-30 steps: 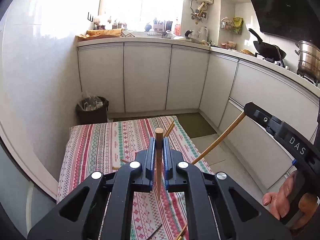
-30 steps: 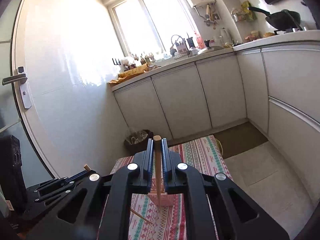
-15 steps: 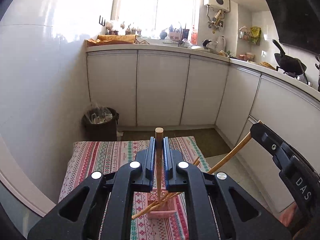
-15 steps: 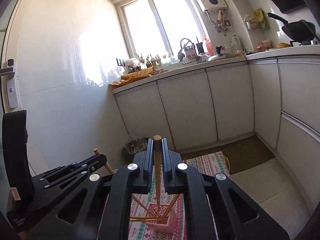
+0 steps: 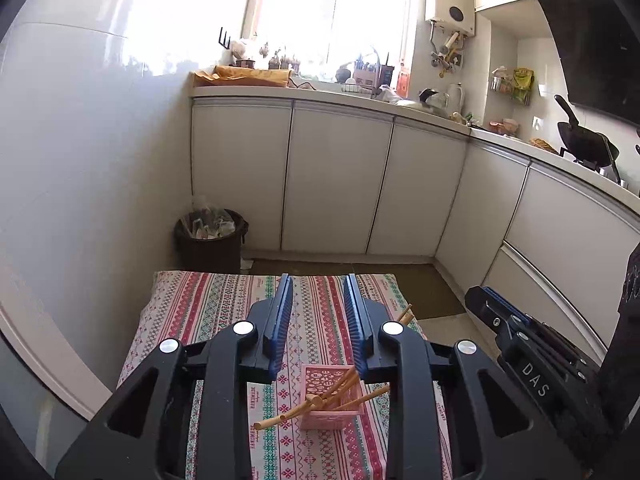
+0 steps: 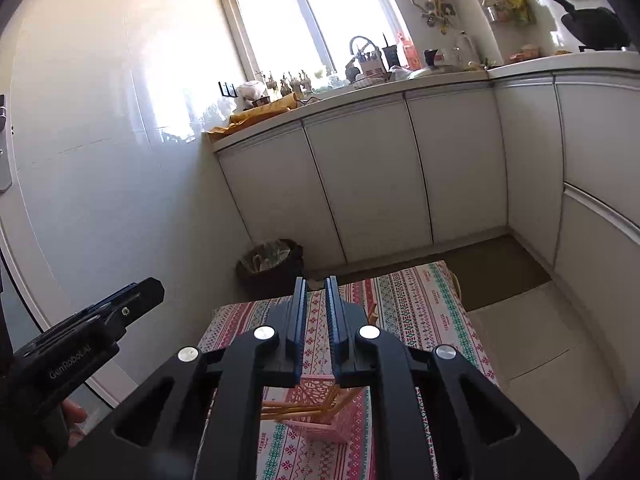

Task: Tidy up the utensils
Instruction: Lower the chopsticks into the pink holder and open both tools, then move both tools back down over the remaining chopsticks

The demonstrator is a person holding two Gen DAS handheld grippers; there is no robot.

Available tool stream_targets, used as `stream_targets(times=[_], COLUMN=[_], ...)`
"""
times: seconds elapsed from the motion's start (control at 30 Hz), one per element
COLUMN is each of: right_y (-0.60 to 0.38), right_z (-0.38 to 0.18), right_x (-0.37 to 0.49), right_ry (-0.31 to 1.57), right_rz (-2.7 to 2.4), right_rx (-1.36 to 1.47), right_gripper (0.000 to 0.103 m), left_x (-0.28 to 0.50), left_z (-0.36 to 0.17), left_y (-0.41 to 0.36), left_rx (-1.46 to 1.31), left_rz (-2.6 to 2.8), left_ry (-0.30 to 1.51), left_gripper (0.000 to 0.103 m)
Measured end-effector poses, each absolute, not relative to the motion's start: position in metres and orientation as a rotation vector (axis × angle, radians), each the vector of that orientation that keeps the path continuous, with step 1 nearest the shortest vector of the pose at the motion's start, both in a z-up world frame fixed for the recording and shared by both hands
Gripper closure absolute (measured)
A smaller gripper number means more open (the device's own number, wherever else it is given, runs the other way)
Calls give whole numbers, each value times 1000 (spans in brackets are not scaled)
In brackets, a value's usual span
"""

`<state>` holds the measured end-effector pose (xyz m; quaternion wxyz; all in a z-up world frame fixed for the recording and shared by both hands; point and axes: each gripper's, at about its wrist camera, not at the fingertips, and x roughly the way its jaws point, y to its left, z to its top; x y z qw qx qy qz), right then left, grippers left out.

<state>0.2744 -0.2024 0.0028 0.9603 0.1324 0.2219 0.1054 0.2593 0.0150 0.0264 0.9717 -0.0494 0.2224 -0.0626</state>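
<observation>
A pink lattice holder [image 5: 332, 414] stands on the striped tablecloth [image 5: 208, 316]; several wooden chopsticks [image 5: 316, 404] lean out of it to the left. In the right wrist view the holder [image 6: 320, 420] and chopsticks [image 6: 292, 410] show below the fingers. My left gripper [image 5: 318, 300] is open and empty, held above the holder. My right gripper [image 6: 316, 300] is open a little and empty, also above it. The right gripper shows at the right edge of the left wrist view [image 5: 520, 344]; the left one shows at the left of the right wrist view [image 6: 88, 332].
More chopstick ends [image 5: 405, 315] stick up by the table's right edge. A dark waste bin [image 5: 210, 236] stands on the floor beyond the table. White cabinets [image 5: 340, 176] with a cluttered counter run along the back and right. A glossy white wall [image 5: 80, 160] is close on the left.
Both grippers held a chopstick before; both have opened and the chopsticks now lie in the pink holder. The left jaws opened wide, the right ones slightly.
</observation>
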Motion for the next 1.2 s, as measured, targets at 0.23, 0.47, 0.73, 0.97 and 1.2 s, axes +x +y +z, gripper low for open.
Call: stream_targets(times=[0.23, 0.47, 0.73, 0.97, 1.2], right_y=[-207, -209, -216, -228, -256], right_z=[17, 25, 12, -5, -38], right_x=[256, 225, 194, 169, 131], right_ry=[438, 418, 459, 495, 598], right_rz=[204, 190, 164, 109, 13], right_rx=[267, 261, 262, 272, 280], right_gripper=[86, 59, 35, 8, 7], left_x=[245, 227, 201, 177, 162], left_z=[31, 27, 17, 8, -20], left_y=[16, 16, 15, 14, 18], left_rx=[-98, -103, -108, -104, -75], left_rz=[-128, -123, -110, -99, -109], left_ry=[452, 480, 507, 518, 613], left_gripper=[73, 65, 46, 13, 7])
